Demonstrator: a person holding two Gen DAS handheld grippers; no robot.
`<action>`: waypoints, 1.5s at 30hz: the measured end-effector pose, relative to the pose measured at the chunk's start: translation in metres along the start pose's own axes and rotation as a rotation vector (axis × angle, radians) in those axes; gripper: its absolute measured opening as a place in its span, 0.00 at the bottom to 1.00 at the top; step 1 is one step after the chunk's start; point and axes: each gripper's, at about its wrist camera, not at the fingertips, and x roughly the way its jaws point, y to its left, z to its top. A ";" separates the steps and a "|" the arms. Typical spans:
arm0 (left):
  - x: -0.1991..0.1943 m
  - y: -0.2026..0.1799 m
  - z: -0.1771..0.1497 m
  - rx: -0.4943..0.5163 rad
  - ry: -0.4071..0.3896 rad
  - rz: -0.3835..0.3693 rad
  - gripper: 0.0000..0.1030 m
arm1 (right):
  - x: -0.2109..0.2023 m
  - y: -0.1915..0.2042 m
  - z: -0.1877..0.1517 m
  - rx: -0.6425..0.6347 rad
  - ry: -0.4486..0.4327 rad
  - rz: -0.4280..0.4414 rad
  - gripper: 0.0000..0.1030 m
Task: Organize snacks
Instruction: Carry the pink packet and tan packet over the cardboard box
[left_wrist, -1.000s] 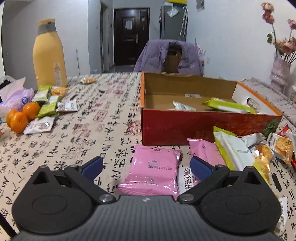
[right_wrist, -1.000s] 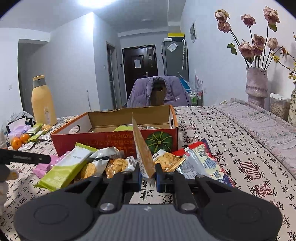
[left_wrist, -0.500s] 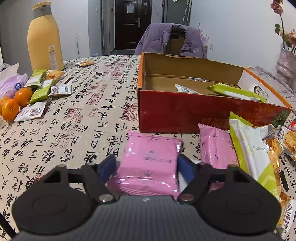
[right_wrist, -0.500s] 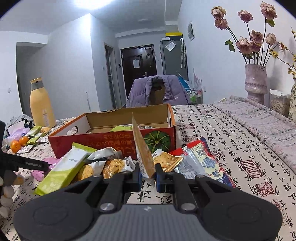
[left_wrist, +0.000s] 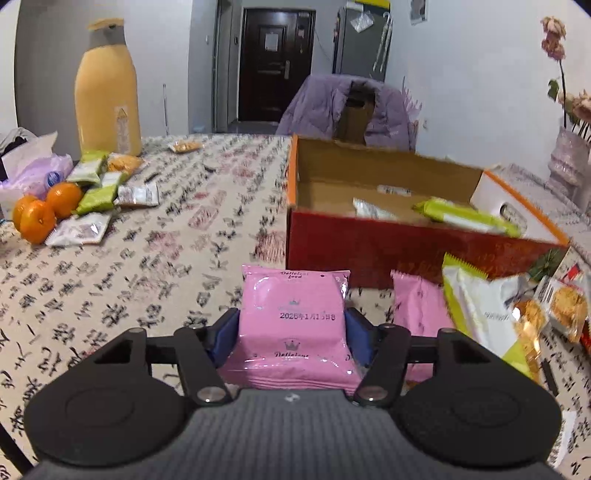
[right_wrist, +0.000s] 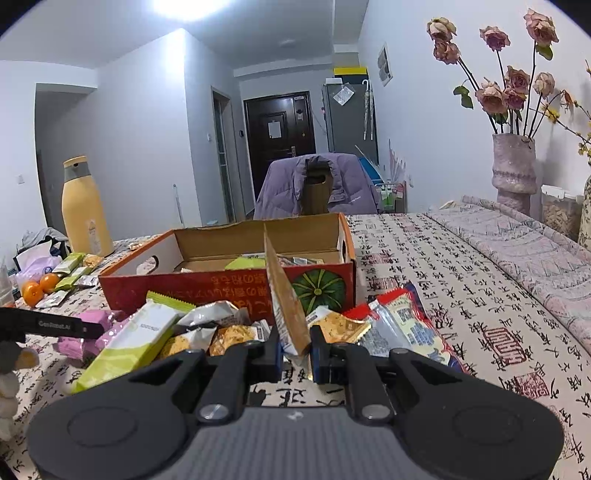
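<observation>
While its jaws are closing, the left gripper (left_wrist: 291, 328) has the flat pink foil snack packet (left_wrist: 293, 325) between its blue pads (left_wrist: 225, 334), which already touch the packet's two side edges low in the middle of the left wrist frame. The packet's near end rests close against the gripper body and its far end points at the open red-and-orange cardboard box (left_wrist: 369, 243) in the right centre of that frame. To do this well, I judge the squeeze should stop once the foil is firm but not crumpled, then the packet should be lifted level and carried over the box's near wall before letting go, clear of the second pink packet (left_wrist: 417, 310) and the green-and-white wrapper (left_wrist: 476, 306) just to its right.

Low in the middle of the right wrist frame, the right gripper (right_wrist: 295, 350) is fully closed on a thin tan-and-white sachet (right_wrist: 286, 306) that stands on edge in front of the box. Around it a heap of mixed snack packets (right_wrist: 221, 328) covers the desk (right_wrist: 461, 288), whose cloth is printed with characters.
</observation>
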 end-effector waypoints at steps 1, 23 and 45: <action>-0.005 0.000 0.002 -0.001 -0.018 -0.002 0.60 | 0.000 0.000 0.001 -0.002 -0.005 0.001 0.13; -0.021 -0.049 0.087 0.024 -0.260 -0.045 0.60 | 0.068 0.023 0.082 -0.041 -0.098 0.013 0.13; 0.073 -0.062 0.093 0.044 -0.209 -0.029 0.60 | 0.150 0.041 0.077 -0.070 -0.025 -0.024 0.13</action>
